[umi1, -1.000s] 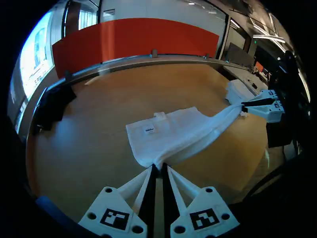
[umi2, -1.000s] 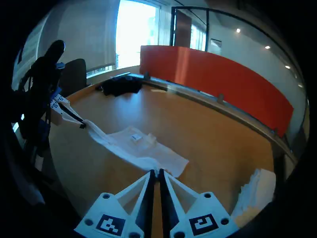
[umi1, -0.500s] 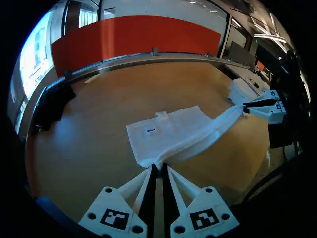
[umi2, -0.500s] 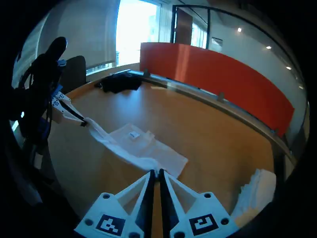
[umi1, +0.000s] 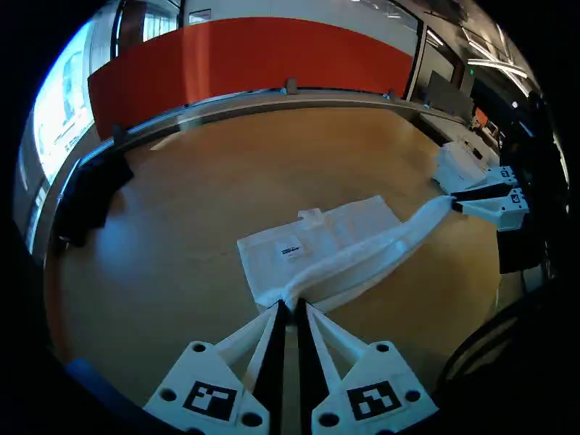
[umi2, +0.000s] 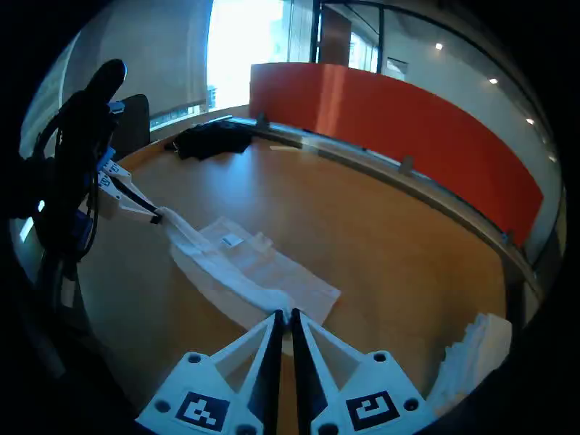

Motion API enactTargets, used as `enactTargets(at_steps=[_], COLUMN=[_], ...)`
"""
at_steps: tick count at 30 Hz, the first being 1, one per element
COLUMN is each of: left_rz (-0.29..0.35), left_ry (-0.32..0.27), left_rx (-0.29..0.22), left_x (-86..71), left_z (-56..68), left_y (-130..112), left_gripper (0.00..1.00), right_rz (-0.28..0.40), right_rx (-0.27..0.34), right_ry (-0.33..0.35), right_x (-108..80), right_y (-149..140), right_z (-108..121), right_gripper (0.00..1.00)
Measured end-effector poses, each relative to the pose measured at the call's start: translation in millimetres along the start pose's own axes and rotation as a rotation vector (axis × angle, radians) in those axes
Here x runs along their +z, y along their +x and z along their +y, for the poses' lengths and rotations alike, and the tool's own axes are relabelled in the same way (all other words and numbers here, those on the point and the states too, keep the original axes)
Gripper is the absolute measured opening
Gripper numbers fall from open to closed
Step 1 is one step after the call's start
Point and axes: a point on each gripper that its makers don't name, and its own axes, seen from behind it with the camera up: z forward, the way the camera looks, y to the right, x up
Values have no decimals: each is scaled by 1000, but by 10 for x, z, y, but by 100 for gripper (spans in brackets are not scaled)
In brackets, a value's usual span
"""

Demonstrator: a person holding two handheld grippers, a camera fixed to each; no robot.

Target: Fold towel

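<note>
Left gripper (umi1: 288,304) and right gripper (umi2: 284,313) each clamp a towel (umi1: 330,233) corner — best carry both far together, edge taut.

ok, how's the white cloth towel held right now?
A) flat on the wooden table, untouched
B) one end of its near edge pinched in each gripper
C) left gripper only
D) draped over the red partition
B: the left gripper and right gripper are each shut on an end of the white cloth towel, whose near edge stretches between them over the wooden table.
</note>
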Motion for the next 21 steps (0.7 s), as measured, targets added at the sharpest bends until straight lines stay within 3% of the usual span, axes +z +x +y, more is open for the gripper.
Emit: enactTargets(at_steps=[21], left_rz=[-65], left_ry=[0], left_rx=[13], left_x=[690], left_z=[-216], left_y=[-80], left_gripper=[12], right_rz=[-79], right_rx=[36], right_ry=[1], right_x=[600], right_y=[-254], right_z=[219], right_gripper=[9])
